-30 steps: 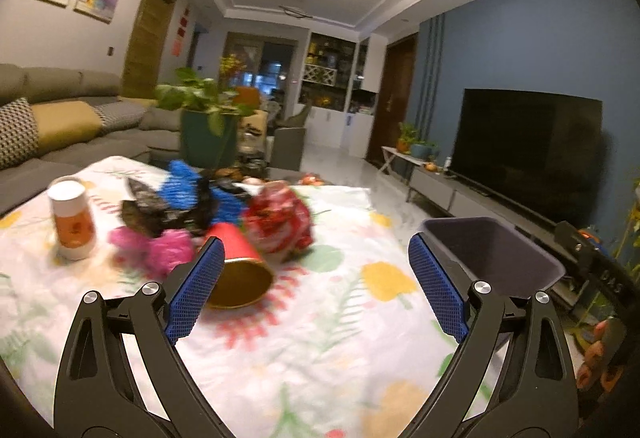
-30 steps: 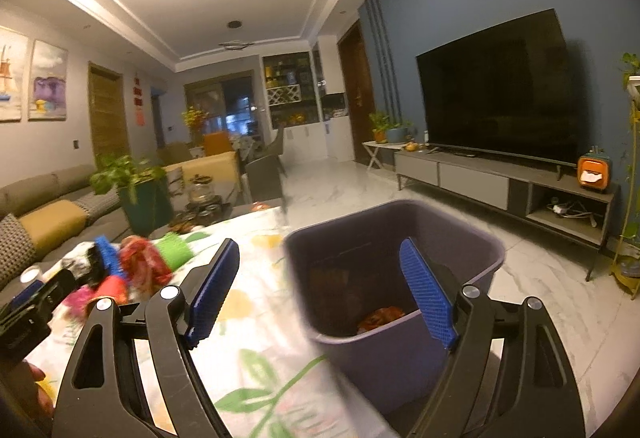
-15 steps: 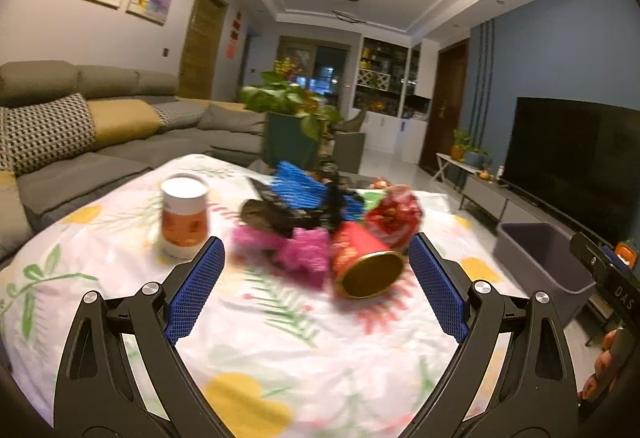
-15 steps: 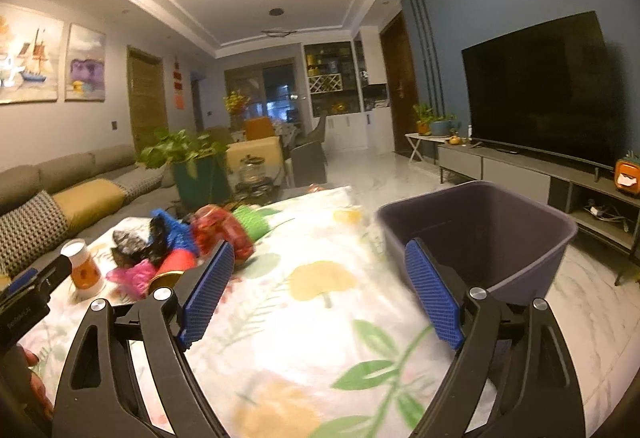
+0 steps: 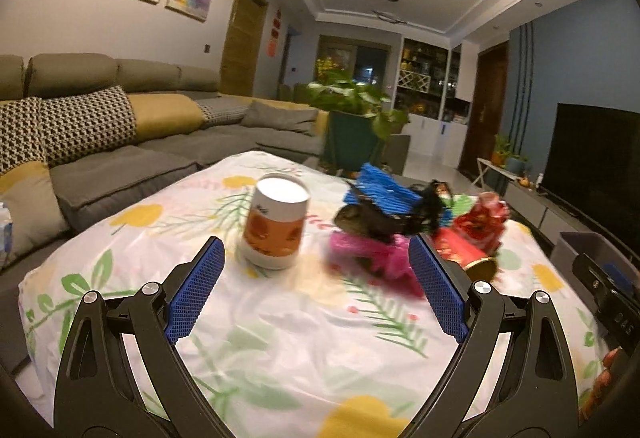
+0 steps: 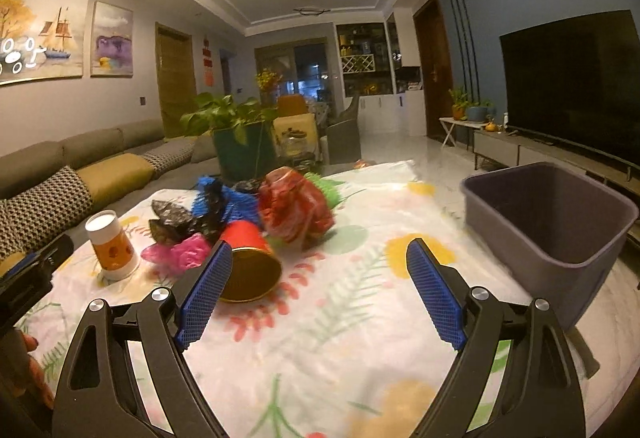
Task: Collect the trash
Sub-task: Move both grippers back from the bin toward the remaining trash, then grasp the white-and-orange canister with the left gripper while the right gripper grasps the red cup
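On a floral-clothed desk (image 5: 280, 338), the left gripper (image 5: 316, 290), jaws apart and empty, has swung leftward within the last second: the white-and-orange cup (image 5: 276, 226), earlier off to the side, now stands just ahead between its jaws, the pink wrapper (image 5: 360, 258) beside the right jaw. The right gripper (image 6: 320, 294), jaws also apart and empty, has turned from the grey bin (image 6: 548, 222), now off its right jaw, toward the red can (image 6: 250, 262) at its left jaw. Collection looks about to resume.
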`<state>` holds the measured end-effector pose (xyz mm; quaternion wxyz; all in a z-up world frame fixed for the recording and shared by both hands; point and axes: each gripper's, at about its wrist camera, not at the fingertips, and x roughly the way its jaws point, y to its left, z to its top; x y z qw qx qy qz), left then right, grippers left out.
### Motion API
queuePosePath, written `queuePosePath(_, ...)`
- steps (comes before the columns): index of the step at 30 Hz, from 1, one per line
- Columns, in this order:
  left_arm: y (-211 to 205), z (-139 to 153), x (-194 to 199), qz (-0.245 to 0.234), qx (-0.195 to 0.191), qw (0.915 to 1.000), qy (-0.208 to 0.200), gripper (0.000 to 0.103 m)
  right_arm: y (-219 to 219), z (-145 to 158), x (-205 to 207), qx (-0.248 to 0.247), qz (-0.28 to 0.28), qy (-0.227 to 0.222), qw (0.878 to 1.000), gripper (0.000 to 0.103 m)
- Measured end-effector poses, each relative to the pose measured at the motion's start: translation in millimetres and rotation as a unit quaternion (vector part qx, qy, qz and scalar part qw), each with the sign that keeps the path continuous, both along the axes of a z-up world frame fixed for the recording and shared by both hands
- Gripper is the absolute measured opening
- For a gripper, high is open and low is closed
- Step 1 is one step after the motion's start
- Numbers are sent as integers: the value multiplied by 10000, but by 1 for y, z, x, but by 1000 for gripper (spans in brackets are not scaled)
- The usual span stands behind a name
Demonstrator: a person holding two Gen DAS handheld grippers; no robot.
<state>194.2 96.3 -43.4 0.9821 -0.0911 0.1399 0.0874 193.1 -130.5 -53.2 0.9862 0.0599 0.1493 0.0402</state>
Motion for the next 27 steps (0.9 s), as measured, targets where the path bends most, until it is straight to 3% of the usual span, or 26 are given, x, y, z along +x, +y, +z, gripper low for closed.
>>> queuePosePath(18,38,-6,55,34,-118,9996,265,91,55,-11,39,119,331,382,9987,71)
queuePosePath(27,56,-12,105,-8,-250,9976,651,90,68,-14,57,162,342,540,9978,67)
